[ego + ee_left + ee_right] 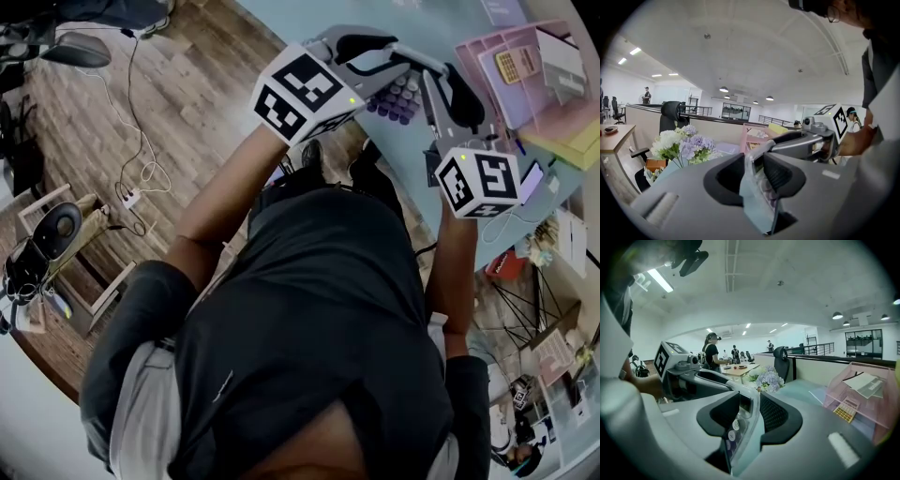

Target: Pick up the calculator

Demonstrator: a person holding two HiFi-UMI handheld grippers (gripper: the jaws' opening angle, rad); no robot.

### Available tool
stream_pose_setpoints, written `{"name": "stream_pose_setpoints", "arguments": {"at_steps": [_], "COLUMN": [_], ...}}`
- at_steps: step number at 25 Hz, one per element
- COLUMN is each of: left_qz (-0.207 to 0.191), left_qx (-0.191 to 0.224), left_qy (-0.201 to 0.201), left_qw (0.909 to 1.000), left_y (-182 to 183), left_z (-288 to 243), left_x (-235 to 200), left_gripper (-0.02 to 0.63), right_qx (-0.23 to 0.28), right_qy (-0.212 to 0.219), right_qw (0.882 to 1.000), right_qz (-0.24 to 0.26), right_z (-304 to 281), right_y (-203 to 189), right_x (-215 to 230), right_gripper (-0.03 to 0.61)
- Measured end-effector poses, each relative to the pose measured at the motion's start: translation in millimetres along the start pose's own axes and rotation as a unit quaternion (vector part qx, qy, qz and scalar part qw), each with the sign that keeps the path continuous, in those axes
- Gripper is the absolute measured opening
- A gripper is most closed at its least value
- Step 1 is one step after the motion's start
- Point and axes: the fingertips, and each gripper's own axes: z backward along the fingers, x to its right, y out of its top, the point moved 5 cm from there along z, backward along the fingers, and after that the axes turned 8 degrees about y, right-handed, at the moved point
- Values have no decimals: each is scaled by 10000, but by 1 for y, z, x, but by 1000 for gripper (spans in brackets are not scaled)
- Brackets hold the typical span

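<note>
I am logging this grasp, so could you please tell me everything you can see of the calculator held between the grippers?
The calculator is a slim, pale silvery-blue slab, plastic by its look, with a dark screen and round keys that look purple in the head view. It is held up in the air, edge-on to both cameras. The left gripper and the right gripper each have their jaws shut on it, from opposite ends. Nothing else touches it.

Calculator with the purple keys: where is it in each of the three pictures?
Head view: calculator at top centre, left of the pink tray.
Left gripper view: bottom centre, edge-on between the jaws; pink tray behind.
Right gripper view: bottom centre, between the jaws; pink tray at right.
Shared landmark: the pink tray.
</note>
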Motion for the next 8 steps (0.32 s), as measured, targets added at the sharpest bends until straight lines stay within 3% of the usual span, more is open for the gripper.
{"name": "stream_pose_setpoints", "arguments": {"at_steps": [4, 8], "left_qz": [-63, -114], "left_qx": [76, 151], "left_qy": [-36, -87], "left_qw": [9999, 9998], "left_y": [13, 17], "left_z": [3, 31], "left_x": [9, 20], "left_gripper": [184, 183], "right_qx": [78, 126], "right_qy": [-11, -63], "right_qw": [10000, 9998], "right_qz": [54, 112], "right_z": [9, 21], "right_y": [8, 15], "right_x": [-1, -29], "right_gripper": [137, 137]}}
